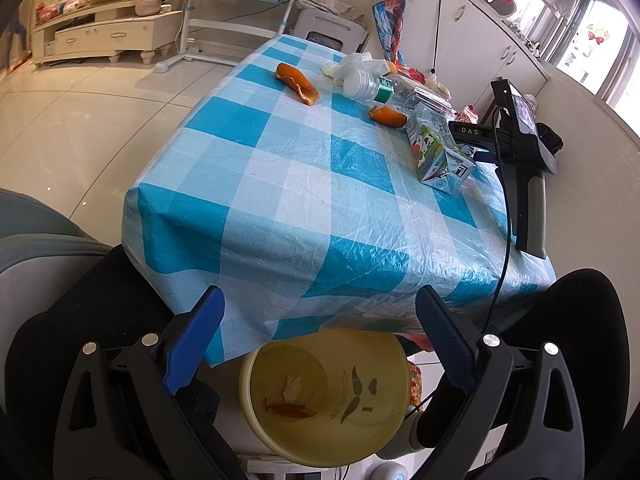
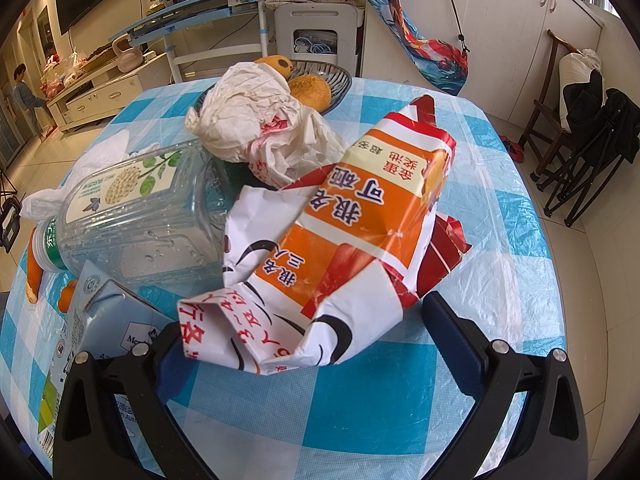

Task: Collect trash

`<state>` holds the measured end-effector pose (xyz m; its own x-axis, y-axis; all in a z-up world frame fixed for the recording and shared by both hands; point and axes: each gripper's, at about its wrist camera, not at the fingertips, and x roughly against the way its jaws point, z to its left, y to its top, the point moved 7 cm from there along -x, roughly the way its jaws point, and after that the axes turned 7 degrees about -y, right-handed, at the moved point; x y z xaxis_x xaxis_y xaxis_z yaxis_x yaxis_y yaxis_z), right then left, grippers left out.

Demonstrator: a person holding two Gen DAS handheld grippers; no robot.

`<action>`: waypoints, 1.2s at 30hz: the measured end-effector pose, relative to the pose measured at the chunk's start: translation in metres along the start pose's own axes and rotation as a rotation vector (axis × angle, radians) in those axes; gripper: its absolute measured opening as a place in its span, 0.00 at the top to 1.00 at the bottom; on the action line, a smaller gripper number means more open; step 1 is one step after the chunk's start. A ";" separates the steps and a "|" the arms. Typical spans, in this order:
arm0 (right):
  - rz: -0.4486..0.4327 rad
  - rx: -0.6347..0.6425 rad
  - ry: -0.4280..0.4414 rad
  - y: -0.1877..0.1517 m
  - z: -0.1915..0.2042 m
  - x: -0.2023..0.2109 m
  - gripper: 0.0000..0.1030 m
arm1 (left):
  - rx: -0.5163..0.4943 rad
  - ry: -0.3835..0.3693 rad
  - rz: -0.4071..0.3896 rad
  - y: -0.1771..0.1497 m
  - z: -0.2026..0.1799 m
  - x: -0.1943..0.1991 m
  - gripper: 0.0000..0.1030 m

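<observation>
My left gripper [image 1: 320,336] is open and empty, above a yellow bin [image 1: 324,396] that stands below the table's near edge and holds a paper wad and peel. On the checked tablecloth [image 1: 288,184] lie two orange peels [image 1: 297,83], a plastic bottle [image 1: 370,86], crumpled wrap and a milk carton [image 1: 438,150]. My right gripper [image 2: 296,336] is open, its jaws either side of a crumpled orange-and-white snack bag [image 2: 344,240]. The bottle [image 2: 140,216], a crumpled white wrapper [image 2: 256,124] and the carton [image 2: 104,320] lie beside the bag.
A fruit bowl [image 2: 336,76] with round fruit stands at the table's far side. The right gripper's handle [image 1: 528,168] shows over the table's right edge. My knees flank the bin. A desk, cabinets and a folding chair [image 2: 580,148] surround the table.
</observation>
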<state>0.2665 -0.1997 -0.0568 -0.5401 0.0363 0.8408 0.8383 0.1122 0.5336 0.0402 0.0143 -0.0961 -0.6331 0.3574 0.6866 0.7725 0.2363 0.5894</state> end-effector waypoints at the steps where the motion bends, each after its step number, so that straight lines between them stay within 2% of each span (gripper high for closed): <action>1: 0.000 0.000 0.000 0.000 0.000 0.000 0.05 | 0.000 0.000 0.000 0.000 0.000 0.000 0.10; 36: 0.000 0.000 0.000 0.000 0.000 0.000 0.05 | -0.004 -0.007 -0.001 0.001 -0.006 0.001 0.10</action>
<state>0.2663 -0.1998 -0.0570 -0.5402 0.0358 0.8408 0.8382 0.1118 0.5338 0.0400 0.0099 -0.0921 -0.6338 0.3631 0.6830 0.7715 0.2327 0.5922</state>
